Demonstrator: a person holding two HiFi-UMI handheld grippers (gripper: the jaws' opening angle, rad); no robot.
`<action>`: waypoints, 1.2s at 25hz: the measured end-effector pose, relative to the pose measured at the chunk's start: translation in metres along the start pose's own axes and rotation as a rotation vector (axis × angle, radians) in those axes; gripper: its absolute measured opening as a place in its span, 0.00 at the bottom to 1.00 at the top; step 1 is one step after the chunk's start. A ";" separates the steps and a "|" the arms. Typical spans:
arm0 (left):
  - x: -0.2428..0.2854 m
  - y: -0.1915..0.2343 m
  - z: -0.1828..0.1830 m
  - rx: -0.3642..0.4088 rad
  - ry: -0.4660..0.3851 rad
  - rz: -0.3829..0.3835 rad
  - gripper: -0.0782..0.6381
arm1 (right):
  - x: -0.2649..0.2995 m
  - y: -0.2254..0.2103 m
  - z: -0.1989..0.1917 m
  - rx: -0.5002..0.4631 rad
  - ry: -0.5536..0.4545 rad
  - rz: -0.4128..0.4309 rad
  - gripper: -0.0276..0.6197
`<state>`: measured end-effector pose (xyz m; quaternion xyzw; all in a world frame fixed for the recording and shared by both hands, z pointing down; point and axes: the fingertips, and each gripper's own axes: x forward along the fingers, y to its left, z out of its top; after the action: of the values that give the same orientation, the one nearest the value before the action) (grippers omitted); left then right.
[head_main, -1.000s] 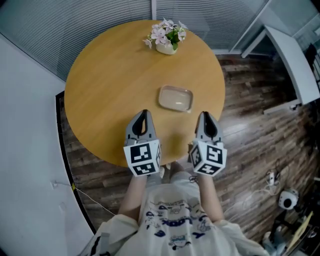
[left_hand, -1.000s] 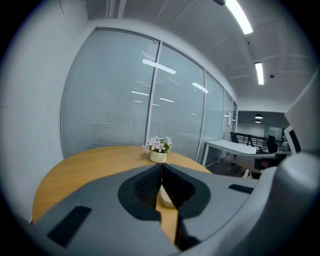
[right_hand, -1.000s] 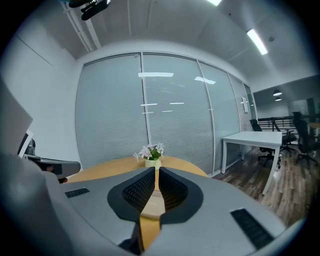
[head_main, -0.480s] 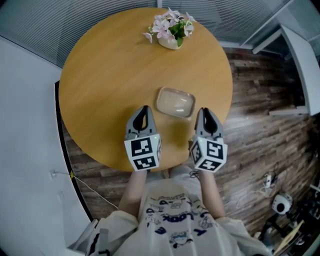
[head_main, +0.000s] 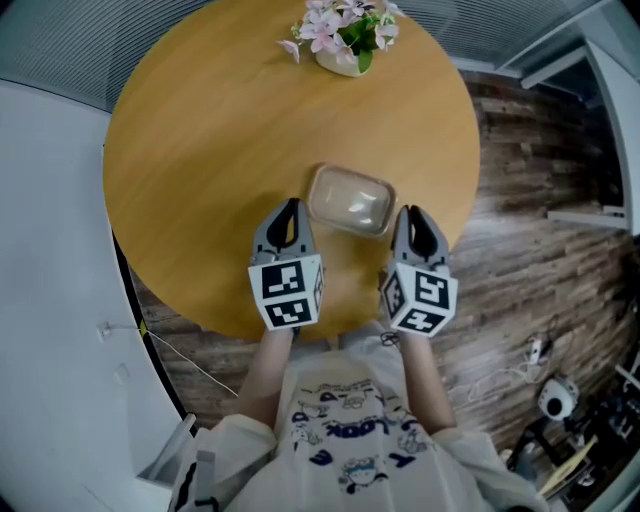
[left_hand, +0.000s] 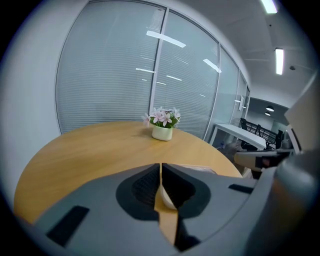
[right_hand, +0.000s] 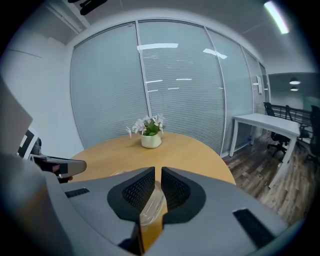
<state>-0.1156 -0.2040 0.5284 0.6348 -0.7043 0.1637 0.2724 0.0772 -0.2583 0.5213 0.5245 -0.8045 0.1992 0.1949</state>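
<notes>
A clear, shallow plastic container (head_main: 350, 200) with rounded corners lies near the front of the round wooden table (head_main: 200, 130). My left gripper (head_main: 290, 207) hovers just left of the container's near corner, jaws shut with nothing in them. My right gripper (head_main: 413, 213) hovers just right of the container, over the table's edge, also shut and empty. In the left gripper view the left gripper (left_hand: 160, 168) points at the flower pot (left_hand: 162, 132), with the container (left_hand: 196, 169) just past the jaws to the right. Through the right gripper (right_hand: 157, 172) a piece of the container (right_hand: 151, 204) shows below the jaws.
A small cream pot of pink flowers (head_main: 345, 38) stands at the table's far edge. Glass walls with blinds (right_hand: 175, 90) curve behind the table. A white desk (right_hand: 262, 122) stands to the right on dark wood flooring (head_main: 540, 170). Cables and a small device (head_main: 553, 395) lie on the floor.
Both grippers have moved forward over the table and now flank the container. The table and flower pot have come closer in both gripper views. Jaws stayed shut.
</notes>
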 end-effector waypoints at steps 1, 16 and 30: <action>0.004 -0.001 -0.002 0.001 0.008 -0.006 0.12 | 0.003 -0.001 -0.002 0.000 0.008 -0.001 0.08; 0.038 -0.006 -0.024 -0.001 0.094 -0.048 0.15 | 0.025 -0.005 -0.031 0.002 0.105 0.013 0.08; 0.045 0.005 -0.039 -0.014 0.126 -0.073 0.19 | 0.031 0.007 -0.048 0.019 0.136 0.031 0.12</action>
<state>-0.1162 -0.2172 0.5868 0.6466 -0.6634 0.1884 0.3261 0.0644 -0.2543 0.5771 0.4990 -0.7956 0.2450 0.2408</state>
